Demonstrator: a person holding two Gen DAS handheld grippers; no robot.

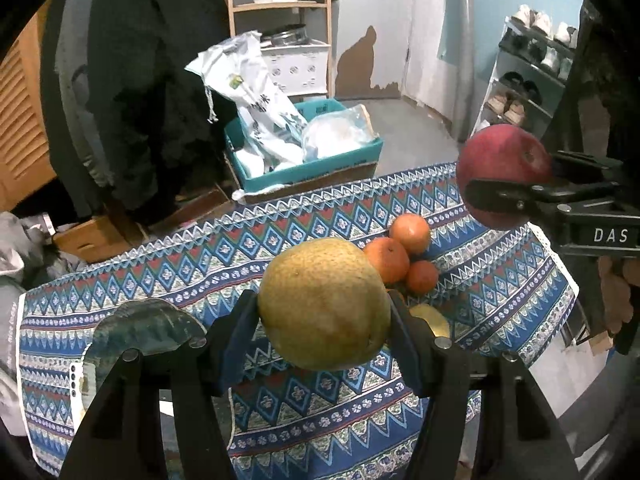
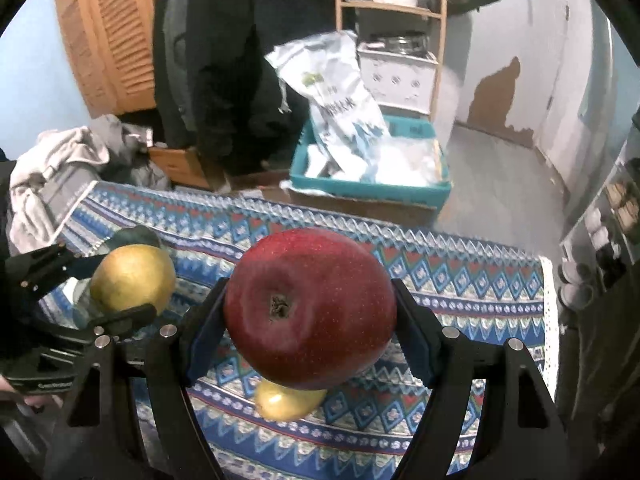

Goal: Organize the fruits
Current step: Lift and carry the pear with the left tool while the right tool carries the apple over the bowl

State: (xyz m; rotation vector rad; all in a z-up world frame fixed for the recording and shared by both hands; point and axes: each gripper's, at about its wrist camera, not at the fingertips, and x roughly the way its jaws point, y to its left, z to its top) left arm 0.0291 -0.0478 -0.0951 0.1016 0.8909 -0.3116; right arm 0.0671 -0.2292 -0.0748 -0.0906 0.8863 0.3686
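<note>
My left gripper is shut on a yellow-brown pear and holds it above the patterned tablecloth. My right gripper is shut on a red apple, also held in the air; it shows at the right of the left wrist view. The held pear shows at the left of the right wrist view. Three oranges lie together on the cloth beyond the pear. A second yellow fruit lies on the cloth under the apple, partly hidden.
A glass plate sits on the cloth at the left. Behind the table stand a teal box with white bags, a wooden shelf with pots, hanging dark coats and a shoe rack.
</note>
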